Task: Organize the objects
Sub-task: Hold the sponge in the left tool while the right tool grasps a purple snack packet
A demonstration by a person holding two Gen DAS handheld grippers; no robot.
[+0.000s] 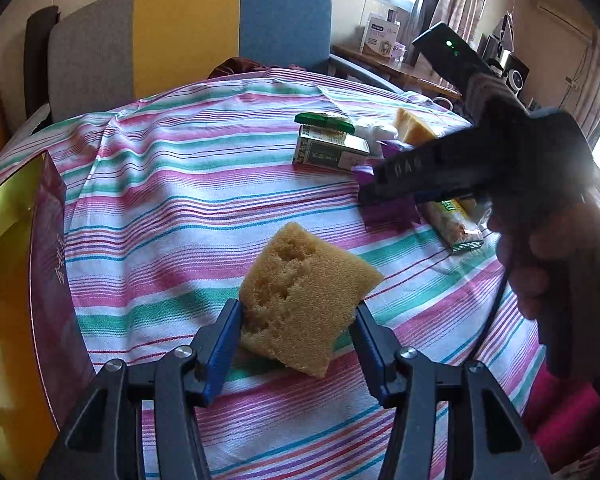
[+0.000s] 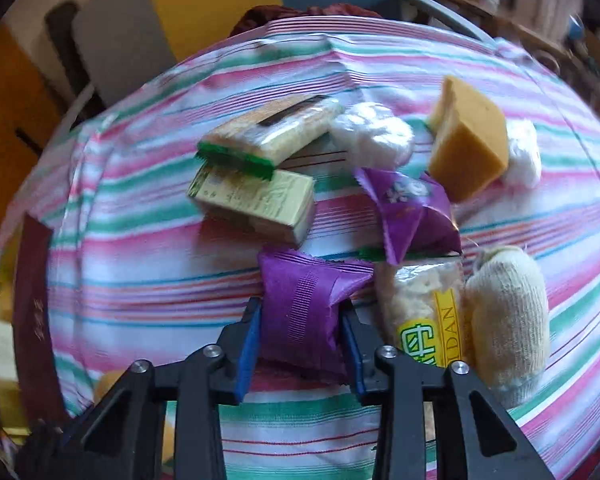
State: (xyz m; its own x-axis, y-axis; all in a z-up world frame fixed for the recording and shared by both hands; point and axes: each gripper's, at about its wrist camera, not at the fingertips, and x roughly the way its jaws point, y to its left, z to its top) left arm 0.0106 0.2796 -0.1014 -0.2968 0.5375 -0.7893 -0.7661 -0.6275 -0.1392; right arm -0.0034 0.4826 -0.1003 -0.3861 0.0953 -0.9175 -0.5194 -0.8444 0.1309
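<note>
My left gripper (image 1: 298, 316) clamping a sponge (image 1: 306, 298), my right gripper (image 2: 302, 322) clamping a purple packet (image 2: 304, 304), box (image 1: 16, 300) far left

Yellow sponge (image 1: 305, 298) in left gripper (image 1: 298, 314) jaws; striped cloth (image 1: 204, 184) below; right gripper (image 1: 370, 196) nr purple packet (image 1: 392, 214)

sponge (image 1: 306, 300): porous, rough foam between the left fingers
purple packet (image 2: 306, 312): glossy crinkled foil between the right fingers
tablecloth (image 1: 188, 184): matt woven cloth
</note>
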